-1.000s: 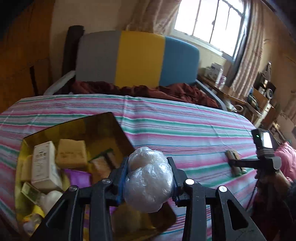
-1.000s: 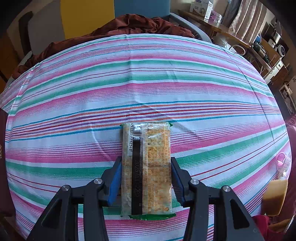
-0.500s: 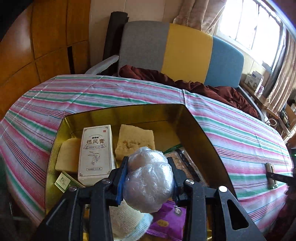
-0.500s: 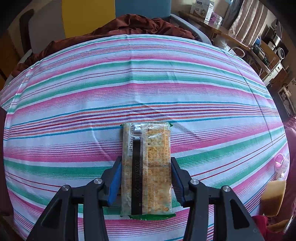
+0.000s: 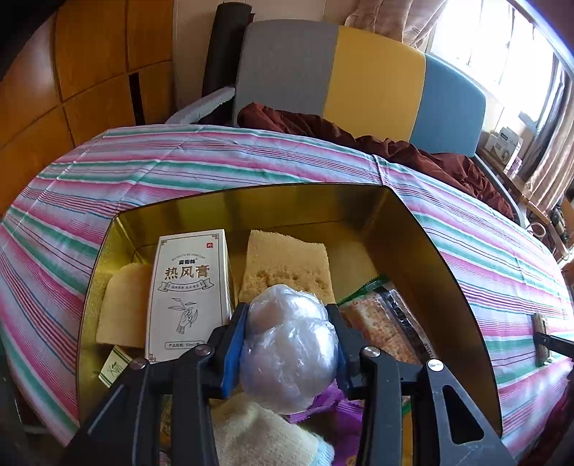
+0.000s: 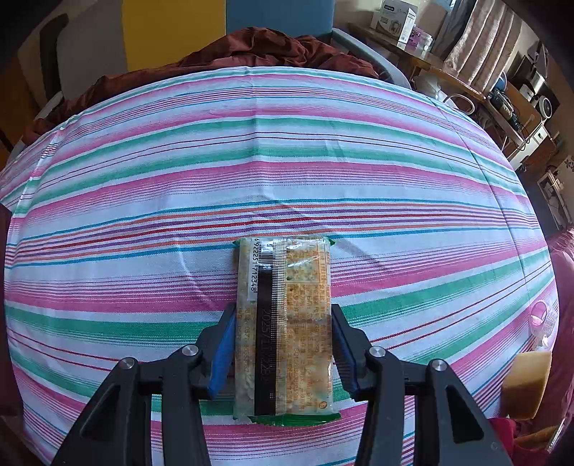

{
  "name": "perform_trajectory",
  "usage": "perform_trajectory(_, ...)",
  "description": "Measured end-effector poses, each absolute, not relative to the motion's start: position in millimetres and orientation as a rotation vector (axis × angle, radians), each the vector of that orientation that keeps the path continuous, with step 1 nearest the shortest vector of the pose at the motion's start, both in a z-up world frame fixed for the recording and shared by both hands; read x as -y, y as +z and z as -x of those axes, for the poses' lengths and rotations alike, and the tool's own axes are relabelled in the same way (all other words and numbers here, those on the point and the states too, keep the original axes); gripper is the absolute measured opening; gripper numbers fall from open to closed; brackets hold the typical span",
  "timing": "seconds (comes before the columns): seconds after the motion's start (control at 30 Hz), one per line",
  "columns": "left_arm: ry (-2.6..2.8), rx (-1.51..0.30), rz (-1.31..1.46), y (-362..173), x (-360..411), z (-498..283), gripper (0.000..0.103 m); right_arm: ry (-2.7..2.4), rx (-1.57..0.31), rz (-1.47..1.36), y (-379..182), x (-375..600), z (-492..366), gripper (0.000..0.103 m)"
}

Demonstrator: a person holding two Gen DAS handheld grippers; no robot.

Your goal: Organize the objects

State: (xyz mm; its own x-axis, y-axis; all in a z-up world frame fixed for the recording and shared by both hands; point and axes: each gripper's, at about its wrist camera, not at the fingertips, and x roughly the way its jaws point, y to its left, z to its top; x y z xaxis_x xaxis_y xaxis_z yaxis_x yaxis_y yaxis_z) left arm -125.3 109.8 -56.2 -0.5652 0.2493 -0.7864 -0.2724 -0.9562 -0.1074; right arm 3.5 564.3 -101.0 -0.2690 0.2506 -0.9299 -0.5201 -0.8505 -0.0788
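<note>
Left gripper (image 5: 287,337) holds the plastic-wrapped bundle (image 5: 288,344) between its pads above the gold tin (image 5: 423,229); its jaws are opening, and the drop zone lies directly beneath, toward 6 o'clock. Right gripper (image 6: 281,344) straddles the cracker packet (image 6: 285,322) on the striped cloth (image 6: 251,150), pads pressing its long sides. The packet's long axis runs 12 to 6 o'clock, in line with the fingers. Judgement: the left hand is nearer the tin

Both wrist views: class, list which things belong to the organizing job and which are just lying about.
Job:
left gripper, jaws opening around plastic-wrapped ball
gold tin
right gripper on cracker packet

Lying about:
maroon blanket
tricolour chair back
white carton
</note>
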Motion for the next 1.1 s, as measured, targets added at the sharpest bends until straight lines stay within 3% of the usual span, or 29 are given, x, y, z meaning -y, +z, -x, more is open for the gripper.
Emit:
perform_trajectory(0.53, 2.619, -0.075, 1.085, -18, -92, 79, 0.054, 2.14, -0.254, 1.513, -95, -551, -6, 0.047)
perform_trajectory(0.77, 2.658, -0.066, 0.984, 6, -73, 58, 0.059, 2.247, -0.331, 1.525, -85, -531, -4, 0.047)
perform_trajectory(1.1, 2.708, -0.024, 0.977, 14, -47, 48, 0.068, 2.693, -0.235, 1.483, -14, -384, 42, 0.047)
